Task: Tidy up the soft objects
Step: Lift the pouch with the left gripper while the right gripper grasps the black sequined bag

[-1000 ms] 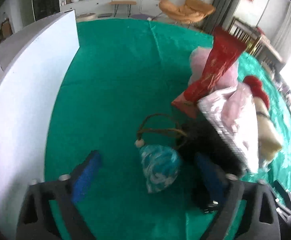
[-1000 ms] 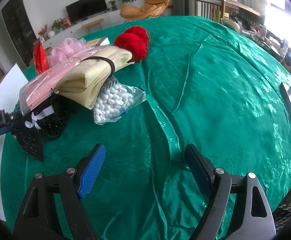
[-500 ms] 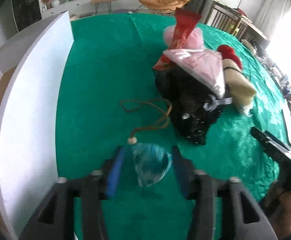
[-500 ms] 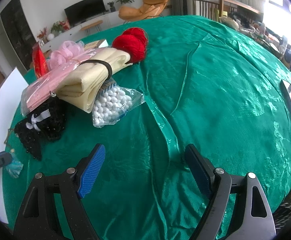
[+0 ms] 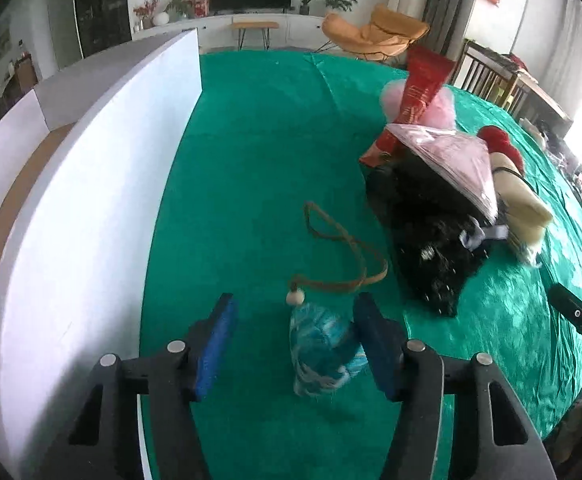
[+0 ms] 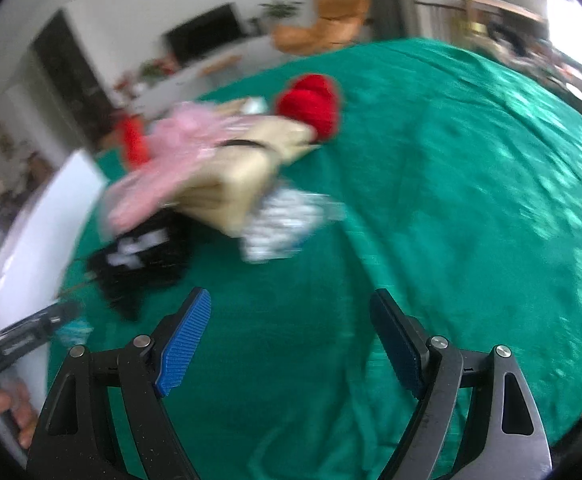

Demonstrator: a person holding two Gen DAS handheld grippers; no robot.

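A blue-and-white pouch [image 5: 323, 354] with a brown cord [image 5: 355, 248] lies on the green cloth [image 5: 259, 168] between the fingers of my left gripper [image 5: 295, 300]. The jaws are closing. The right pad touches the pouch and a gap shows at the left pad. The pile holds a black beaded piece [image 5: 431, 224], a pink packet [image 5: 451, 156], a red package [image 5: 419, 92], red yarn [image 6: 311, 100], a cream cloth roll [image 6: 235, 176] and a bag of white beads [image 6: 283, 224]. My right gripper [image 6: 290, 295] is open over bare cloth in front of the pile.
A tall white box wall [image 5: 91, 208] runs along the left of the cloth, close to the left gripper. A person's hand [image 6: 7, 408] holds the left gripper's handle. The right wrist view is blurred. Chairs and furniture stand beyond the table.
The left gripper has drawn back from the pile with the pouch between its fingers, and its jaws have narrowed. The right gripper's view has tilted and blurred; its jaws stay wide.
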